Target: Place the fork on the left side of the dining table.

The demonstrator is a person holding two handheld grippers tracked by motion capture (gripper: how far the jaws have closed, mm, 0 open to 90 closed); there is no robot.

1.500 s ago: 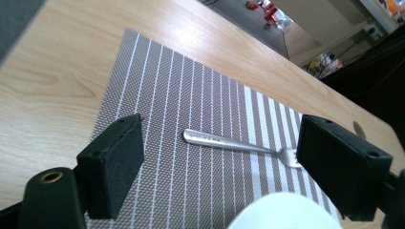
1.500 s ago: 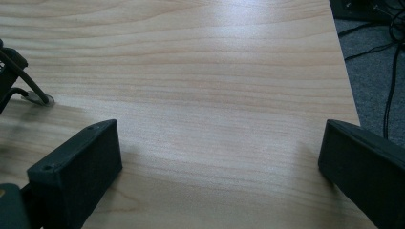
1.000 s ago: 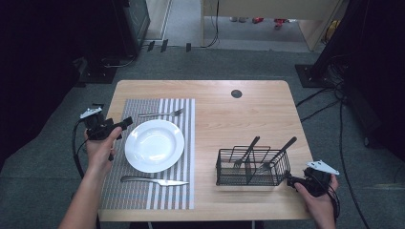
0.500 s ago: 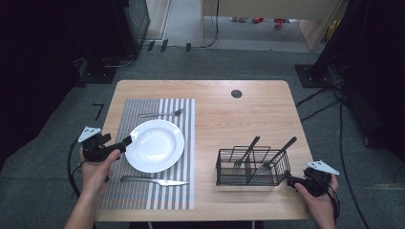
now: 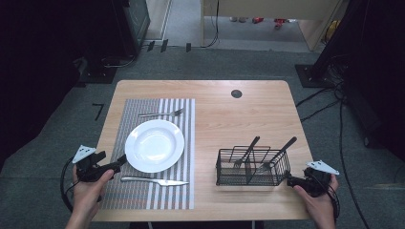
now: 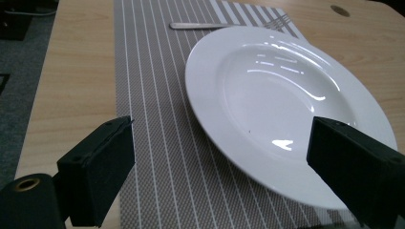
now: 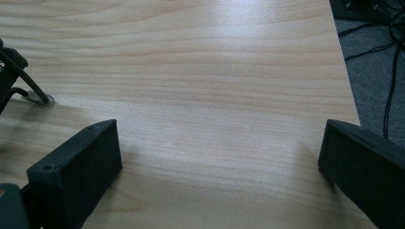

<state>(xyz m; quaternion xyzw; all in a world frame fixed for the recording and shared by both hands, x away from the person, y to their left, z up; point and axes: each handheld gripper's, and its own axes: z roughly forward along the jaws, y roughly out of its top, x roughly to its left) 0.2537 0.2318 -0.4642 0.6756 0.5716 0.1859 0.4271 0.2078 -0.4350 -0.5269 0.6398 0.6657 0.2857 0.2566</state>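
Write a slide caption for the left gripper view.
Open left gripper at the near rim of a white plate on a striped placemat, a fork lying beyond.

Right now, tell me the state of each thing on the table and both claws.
Left claw: open, at the plate's near rim.
Right claw: open, over bare table.
Plate: empty, on placemat.
Fork: flat, beyond plate.
Knife: flat, before plate.
Wire basket: upright, holding utensils.
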